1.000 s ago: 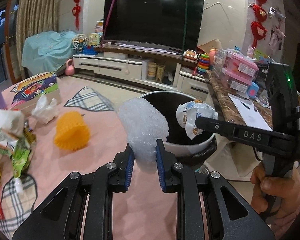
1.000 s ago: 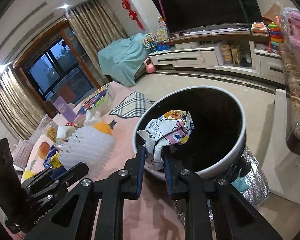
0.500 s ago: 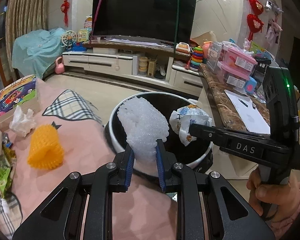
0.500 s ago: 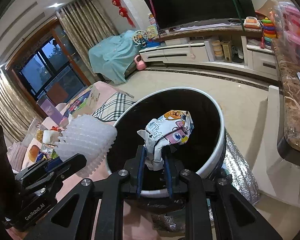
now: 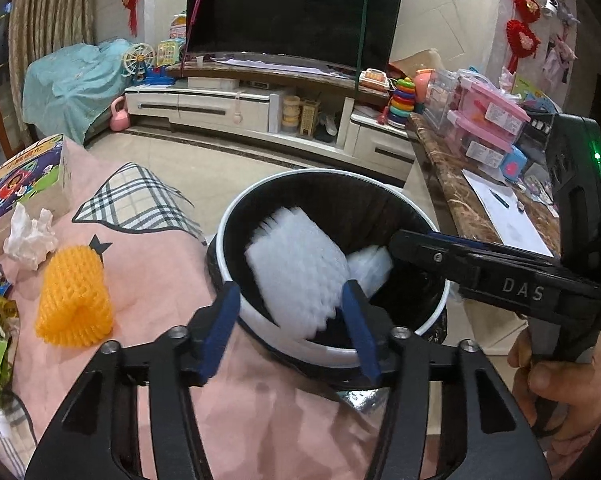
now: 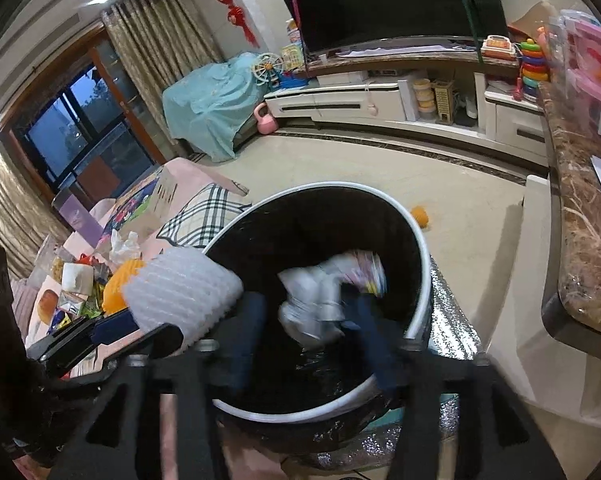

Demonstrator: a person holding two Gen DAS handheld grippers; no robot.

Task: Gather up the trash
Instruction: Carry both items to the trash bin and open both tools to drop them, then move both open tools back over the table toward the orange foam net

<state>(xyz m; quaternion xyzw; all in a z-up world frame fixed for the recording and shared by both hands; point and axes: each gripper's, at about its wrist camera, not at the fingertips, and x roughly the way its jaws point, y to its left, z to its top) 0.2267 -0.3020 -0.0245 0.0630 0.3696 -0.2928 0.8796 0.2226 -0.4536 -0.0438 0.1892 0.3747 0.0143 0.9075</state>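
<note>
We are letting both pieces of trash go over the black bin, where half a second ago we were gripping them.

On the left, the yellow foam net (image 5: 74,298) and crumpled tissue (image 5: 28,236) are lying on the pink cloth (image 5: 156,268); our left gripper (image 5: 290,330) is now standing with its jaws wide apart, and the white foam net (image 5: 296,268), pinched before, is hanging blurred between them over the bin (image 5: 236,308). Further right, our right gripper (image 6: 314,346) is spread too, the printed wrapper (image 6: 328,300) blurring loose inside the bin's mouth.
</note>
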